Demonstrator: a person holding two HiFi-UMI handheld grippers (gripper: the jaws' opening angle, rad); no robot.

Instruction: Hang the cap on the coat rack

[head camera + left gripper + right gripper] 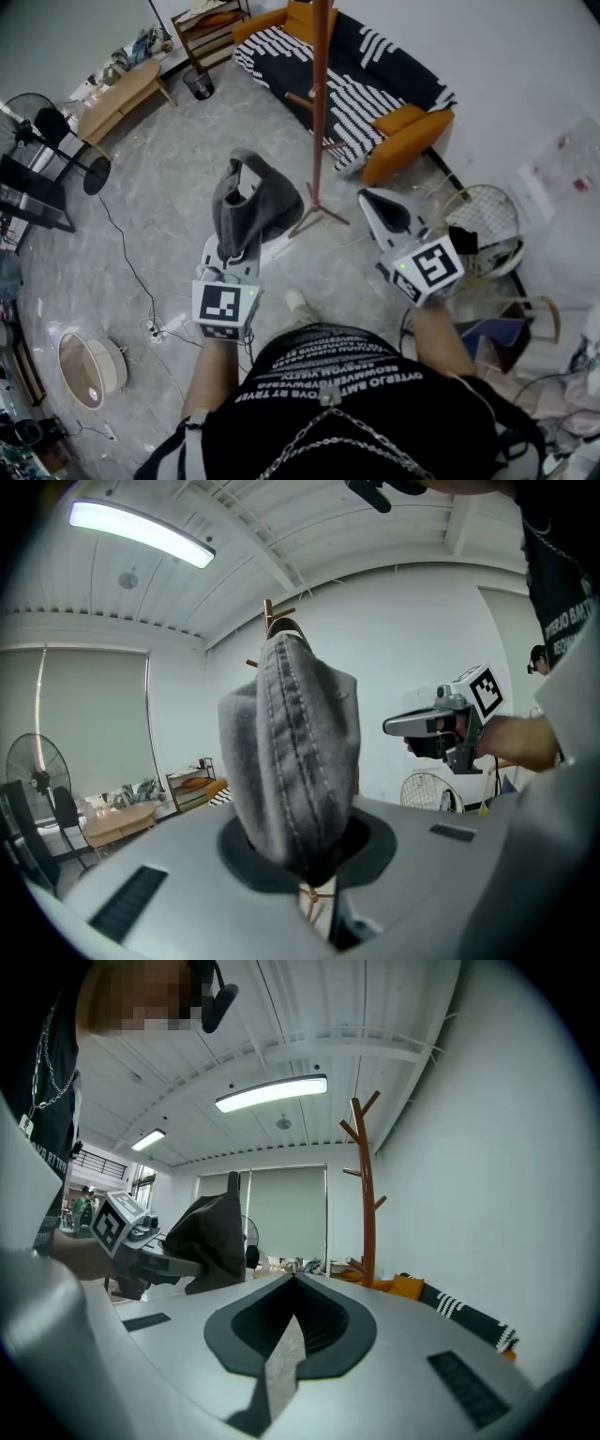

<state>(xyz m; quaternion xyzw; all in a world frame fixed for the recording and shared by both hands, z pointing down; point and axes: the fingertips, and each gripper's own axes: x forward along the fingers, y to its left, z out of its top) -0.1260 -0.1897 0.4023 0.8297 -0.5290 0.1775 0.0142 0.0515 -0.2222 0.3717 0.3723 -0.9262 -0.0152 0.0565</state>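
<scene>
- The grey cap (251, 202) is grasped by the left gripper (234, 251). Its jaws are clenched on a fold of fabric at the cap's lower edge, and the crown stands upright above them.
- In the left gripper view the cap (291, 761) fills the middle of the picture, with the top of the wooden coat rack (270, 619) showing just behind it.
- The right gripper (371, 201) is held off to the person's right. Its jaws are brought together with nothing between them, and it is apart from both cap and rack.
- The coat rack (320, 112) stands on the grey floor (169, 216) ahead of the person, in front of the striped sofa (356, 80). The cap is held near the pole but apart from it, so nothing is hung yet.
- The step in hand is judged to be the carry up to a peg.
- The short pegs (352, 1174) seen in the right gripper view angle upward. The cap would best be lifted above a peg tip and then lowered, so that it drops over the tip rather than being pushed against it.
- Which way the cap's opening faces cannot be made out for certain. It should be turned toward the chosen peg before the cap is lowered.
- The clamp should be let go only once the cap's weight is taken by the peg. If it is freed too soon, the soft fabric is likely to slide off.
- The pole is slim and stands on splayed feet, so a sideways push is to be avoided. The empty right gripper could be used to steady the pole.
</scene>
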